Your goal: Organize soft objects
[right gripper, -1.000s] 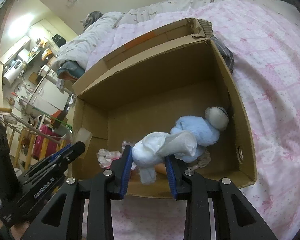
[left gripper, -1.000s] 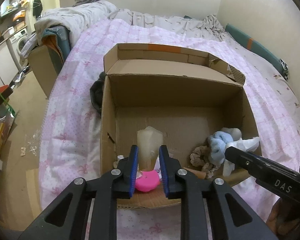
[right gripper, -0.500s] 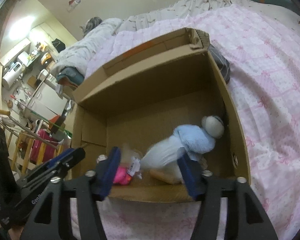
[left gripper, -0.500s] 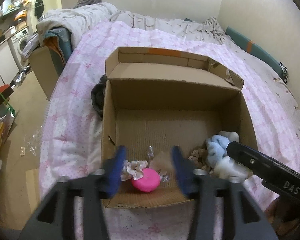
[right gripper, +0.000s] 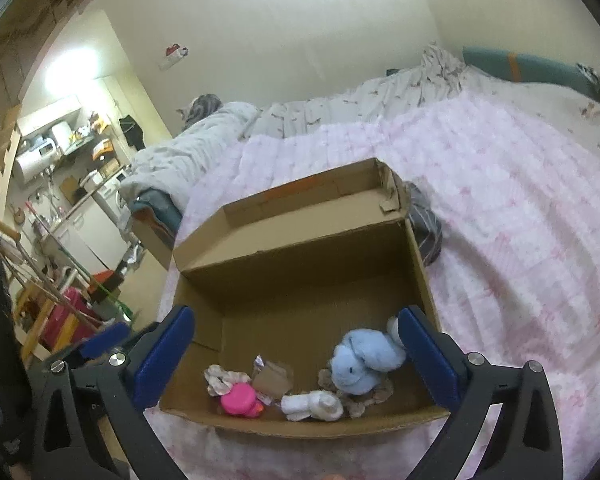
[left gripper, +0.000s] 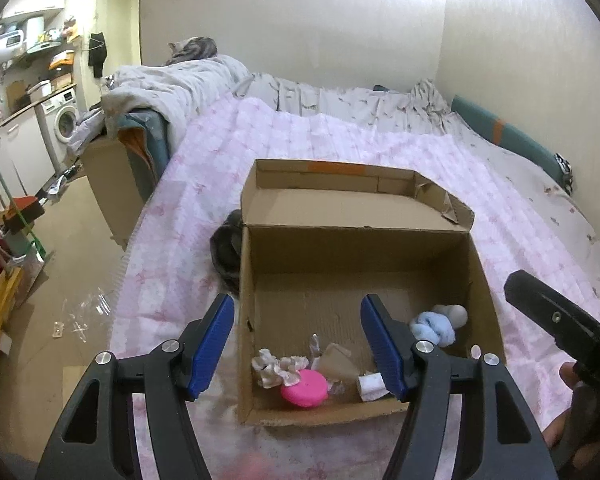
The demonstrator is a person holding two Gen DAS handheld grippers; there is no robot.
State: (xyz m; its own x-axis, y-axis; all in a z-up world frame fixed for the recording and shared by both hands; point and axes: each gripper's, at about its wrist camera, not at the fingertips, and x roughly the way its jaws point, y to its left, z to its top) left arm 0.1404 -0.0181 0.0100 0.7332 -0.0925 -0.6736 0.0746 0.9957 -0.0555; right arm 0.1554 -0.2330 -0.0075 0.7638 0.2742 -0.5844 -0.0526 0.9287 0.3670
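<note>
Pink quilted bed carries the open brown cardboard box; my left tongs and right tongs gape wide, empty.

A pink patterned quilt covered the bed. A grey duvet was heaped at the far left corner, and a tabby cat lay on top of it. A teal cushion ran along the right wall. A dark bundle of cloth lay on the quilt. A washing machine stood in the kitchen area at left. Clear plastic scraps lay on the floor.
</note>
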